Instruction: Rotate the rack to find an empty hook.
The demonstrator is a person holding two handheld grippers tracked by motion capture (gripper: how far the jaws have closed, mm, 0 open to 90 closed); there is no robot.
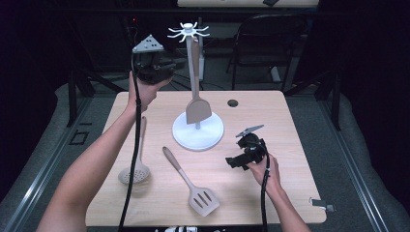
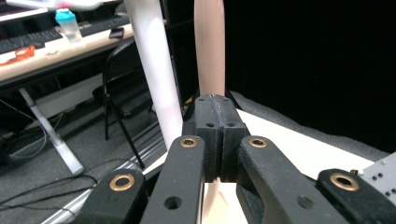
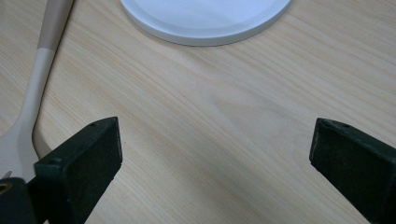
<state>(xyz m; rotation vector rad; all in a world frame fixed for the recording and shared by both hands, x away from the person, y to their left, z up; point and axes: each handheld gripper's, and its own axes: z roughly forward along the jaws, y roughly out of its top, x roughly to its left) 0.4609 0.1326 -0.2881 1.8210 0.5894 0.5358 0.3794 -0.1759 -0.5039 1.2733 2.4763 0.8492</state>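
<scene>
A white utensil stand [image 1: 198, 131] with a hook crown stands mid-table, and a beige solid spatula [image 1: 197, 110] hangs from it. My left gripper [image 1: 169, 67] is raised to the left of the stand's pole, apart from the spatula handle. In the left gripper view the left gripper [image 2: 215, 100] has its jaws pressed together, with the handle [image 2: 209, 46] and the pole [image 2: 152, 70] beyond them. My right gripper [image 1: 231, 162] hovers low over the table, right of a slotted spatula [image 1: 203, 199]. In the right gripper view the right gripper [image 3: 215, 149] is wide open over bare wood, near the stand's base [image 3: 205, 18] and the slotted spatula's handle [image 3: 39, 79].
A beige skimmer spoon [image 1: 134, 173] lies at the left of the table. A cable hole [image 1: 233, 103] sits behind the stand. A black folding chair [image 1: 270, 38] stands beyond the far edge. A small metal clip [image 1: 321, 204] lies at the table's front right corner.
</scene>
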